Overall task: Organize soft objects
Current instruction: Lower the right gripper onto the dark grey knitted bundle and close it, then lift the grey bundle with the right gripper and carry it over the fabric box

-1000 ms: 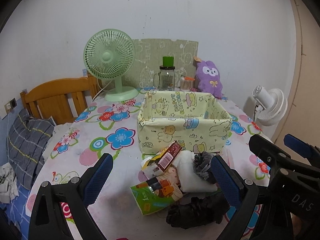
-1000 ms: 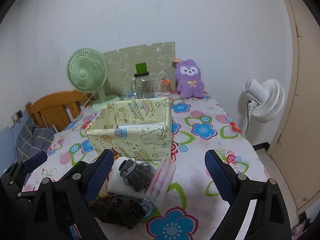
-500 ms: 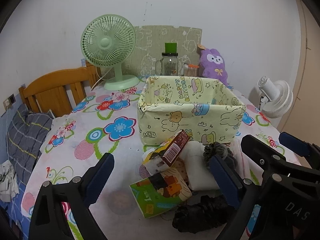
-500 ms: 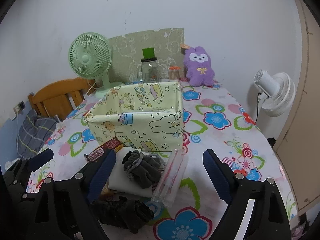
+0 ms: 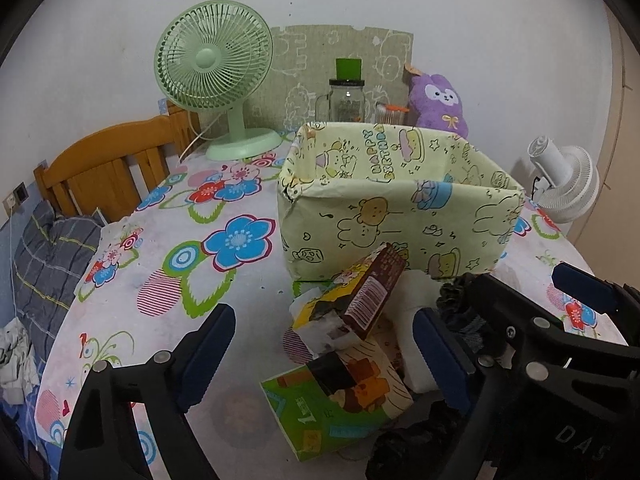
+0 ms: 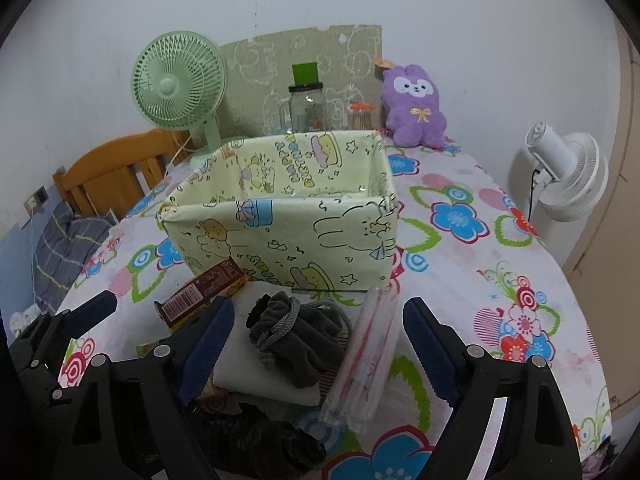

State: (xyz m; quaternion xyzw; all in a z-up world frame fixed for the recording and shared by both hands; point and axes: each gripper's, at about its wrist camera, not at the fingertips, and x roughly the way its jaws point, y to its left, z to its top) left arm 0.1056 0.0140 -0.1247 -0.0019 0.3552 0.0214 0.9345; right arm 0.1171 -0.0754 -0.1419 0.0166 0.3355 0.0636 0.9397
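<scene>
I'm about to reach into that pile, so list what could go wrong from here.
1. The grey pouch lies on the white cloth beside the clear tube; the open right gripper may catch the tube too.
2. The brown box leans on the snack packs, so a nudge from the open left gripper could topple it.
3. The bin looks light; a bump may shift it.

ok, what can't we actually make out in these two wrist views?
- Yellow box floor: near wall hides it, both views.
- Black cloth: partly behind left gripper fingers, cut by the bottom edge in left view.
- Brown carton print: too small.
- Right gripper covers part of the white folded cloth.
</scene>
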